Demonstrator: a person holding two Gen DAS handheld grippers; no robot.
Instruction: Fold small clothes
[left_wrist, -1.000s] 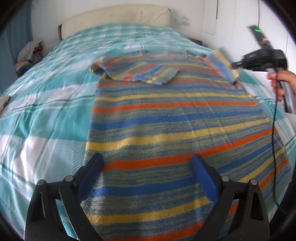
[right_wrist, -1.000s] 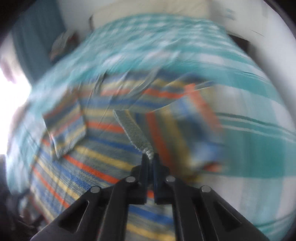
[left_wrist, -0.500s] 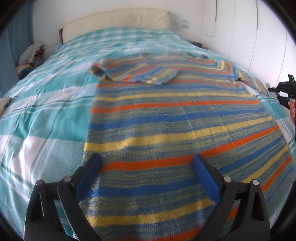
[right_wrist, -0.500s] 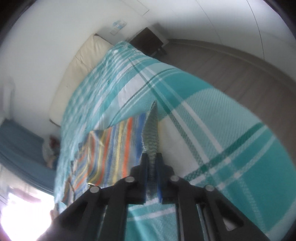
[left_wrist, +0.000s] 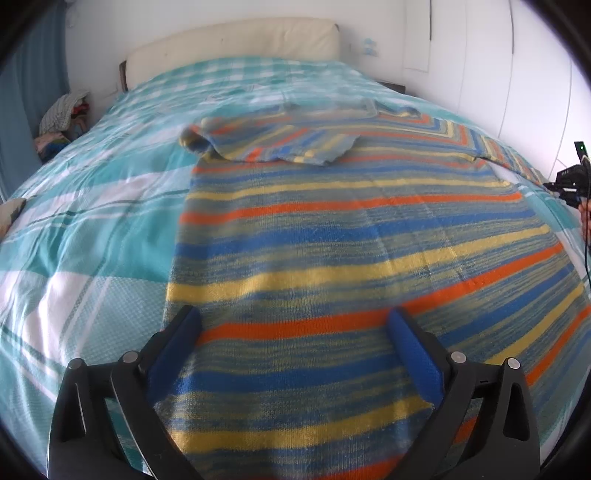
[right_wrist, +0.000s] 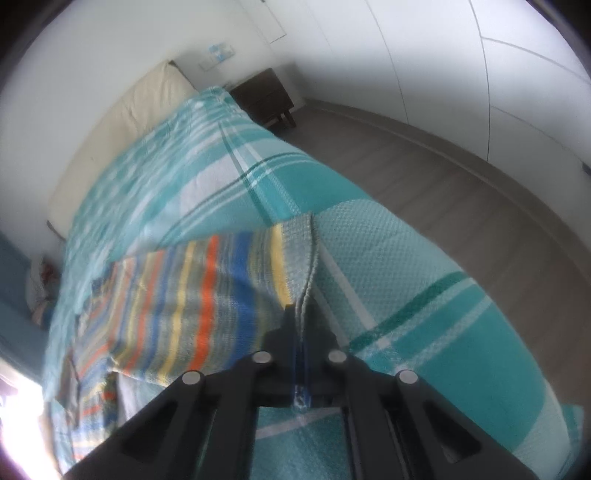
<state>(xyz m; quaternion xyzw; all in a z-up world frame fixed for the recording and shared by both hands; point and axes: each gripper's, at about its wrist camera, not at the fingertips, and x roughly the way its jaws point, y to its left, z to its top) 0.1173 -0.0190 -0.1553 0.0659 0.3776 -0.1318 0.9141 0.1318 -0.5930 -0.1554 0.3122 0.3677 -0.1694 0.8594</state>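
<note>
Knitted wool in blue, yellow and orange stripes filled the left wrist view: the sweater (left_wrist: 351, 236) lay spread flat on the teal checked bedspread (left_wrist: 92, 221), hem toward the camera and collar toward the cream headboard (left_wrist: 236, 40). One sleeve (left_wrist: 280, 144) was already folded across the chest. The left gripper (left_wrist: 295, 354) hovered over the hem with its blue pads spread wide and nothing between them. At the right edge the right gripper (left_wrist: 569, 184) was seen small, out beside the sweater's other sleeve, near the edge of the bed.

From the right wrist view, the right gripper (right_wrist: 303, 314) was pressed together on the grey ribbed cuff (right_wrist: 304, 258) of that sleeve, the knit rising in a ridge out of its jaws, with the striped sleeve trailing back toward the body of the sweater. Wooden floor (right_wrist: 424, 192) and a dark nightstand (right_wrist: 264, 96) showed beyond the bed.

Judging by this, the step was folding the second sleeve inward. Doing it well probably meant keeping the pinch firm, carrying the cuff low and straight across the chest so the sleeve lay without twisting, while the left gripper could pin the hem to stop the body sliding.
</note>
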